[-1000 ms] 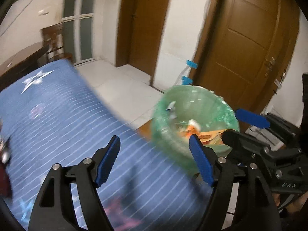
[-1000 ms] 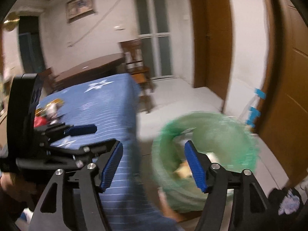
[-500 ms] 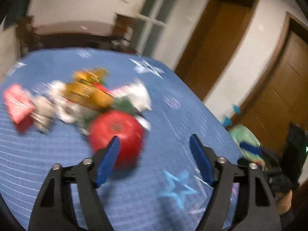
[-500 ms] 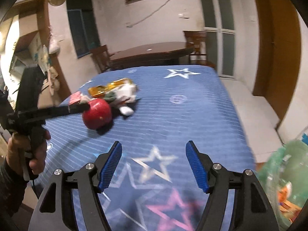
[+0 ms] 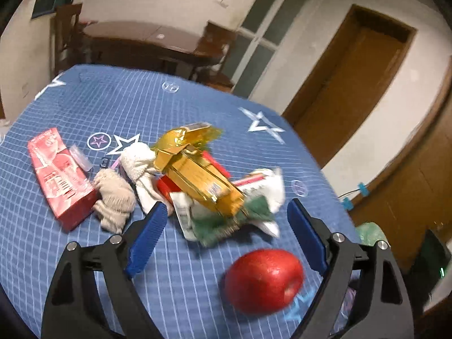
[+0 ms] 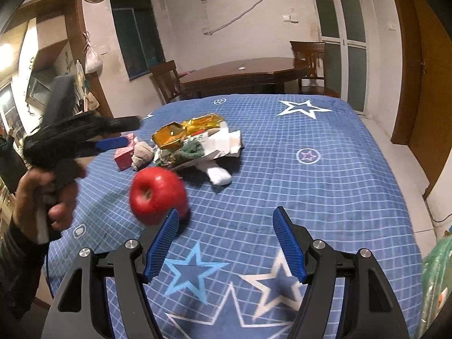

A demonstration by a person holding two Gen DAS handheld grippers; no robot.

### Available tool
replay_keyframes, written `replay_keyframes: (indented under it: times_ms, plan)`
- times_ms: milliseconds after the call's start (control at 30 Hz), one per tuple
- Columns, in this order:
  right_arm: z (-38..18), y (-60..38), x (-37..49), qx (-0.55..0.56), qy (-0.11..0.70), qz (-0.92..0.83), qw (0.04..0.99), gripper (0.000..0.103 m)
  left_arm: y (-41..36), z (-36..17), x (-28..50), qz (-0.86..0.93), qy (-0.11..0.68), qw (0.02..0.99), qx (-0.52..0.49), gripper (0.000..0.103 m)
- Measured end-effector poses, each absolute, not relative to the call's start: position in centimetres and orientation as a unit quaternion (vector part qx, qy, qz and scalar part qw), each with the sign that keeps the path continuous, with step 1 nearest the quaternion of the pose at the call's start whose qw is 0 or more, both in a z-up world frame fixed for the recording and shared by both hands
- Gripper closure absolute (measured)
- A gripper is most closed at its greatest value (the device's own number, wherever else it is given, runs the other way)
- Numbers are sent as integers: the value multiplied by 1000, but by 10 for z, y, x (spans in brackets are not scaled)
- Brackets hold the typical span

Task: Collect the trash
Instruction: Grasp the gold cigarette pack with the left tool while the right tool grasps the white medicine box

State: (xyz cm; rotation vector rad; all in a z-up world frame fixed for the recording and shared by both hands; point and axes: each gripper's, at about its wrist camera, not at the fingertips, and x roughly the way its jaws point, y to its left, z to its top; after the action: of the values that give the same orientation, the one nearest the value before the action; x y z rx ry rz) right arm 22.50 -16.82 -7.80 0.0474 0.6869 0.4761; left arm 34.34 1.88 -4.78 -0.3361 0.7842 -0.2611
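A pile of trash lies on the blue star-patterned tablecloth [image 5: 107, 107]: a gold foil box [image 5: 197, 173], a red carton [image 5: 58, 175], crumpled beige tissue [image 5: 114, 197], and white and green wrappers [image 5: 254, 195]. A red apple [image 5: 264, 281] sits near the pile, between my left gripper's fingertips. My left gripper [image 5: 226, 234] is open and empty just short of the pile. My right gripper [image 6: 226, 237] is open and empty, right of the apple [image 6: 158, 195]. The pile [image 6: 195, 141] lies beyond it. The left gripper [image 6: 113, 135] shows in the right wrist view.
A green trash bag [image 6: 438, 276] hangs off the table's right edge and also shows in the left wrist view [image 5: 370, 233]. A wooden dining table [image 6: 243, 73] with chairs stands behind. Wooden doors [image 5: 350, 84] are on the right.
Both grippers swung away from the green trash bag to the table. The left gripper has moved closer to the trash pile, past the apple. Both stayed open and empty.
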Motion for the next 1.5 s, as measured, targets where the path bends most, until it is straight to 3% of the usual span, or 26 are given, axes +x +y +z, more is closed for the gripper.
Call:
replay_keyframes:
  times_ms: [133, 300, 367, 500, 667, 900, 933, 1233, 1300, 1333, 1367, 1500]
  plan:
    - [-85, -166, 227, 27, 340, 234, 910, 32, 10, -58, 372, -73, 399, 904, -138, 15]
    - [-91, -163, 234, 29, 354, 244, 902, 30, 0, -81, 398, -48, 426, 897, -107, 17]
    - [-92, -160, 241, 29, 360, 253, 897, 30, 7, -86, 396, -53, 425, 895, -125, 43]
    - [-97, -162, 270, 66, 379, 275, 881, 30, 26, -87, 375, -55, 415, 897, -139, 53]
    - [-115, -161, 325, 157, 416, 316, 838, 41, 44, -87, 334, -73, 404, 898, -154, 54]
    - [-126, -139, 379, 227, 427, 337, 808, 41, 52, -98, 329, -86, 413, 892, -164, 54]
    - [-125, -135, 382, 233, 430, 341, 803, 41, 52, -101, 330, -87, 415, 890, -166, 58]
    - [-135, -85, 422, 231, 461, 324, 793, 42, 49, -116, 334, -102, 431, 880, -173, 59]
    - [-134, -77, 422, 221, 457, 322, 799, 60, 48, -116, 335, -103, 431, 880, -172, 59]
    - [-133, -73, 422, 216, 454, 326, 801, 84, 48, -116, 336, -102, 430, 880, -172, 60]
    - [-131, -70, 421, 211, 449, 327, 805, 89, 48, -116, 336, -101, 430, 881, -172, 63]
    - [-120, -65, 410, 193, 421, 332, 822, 92, 50, -112, 332, -106, 424, 883, -169, 75]
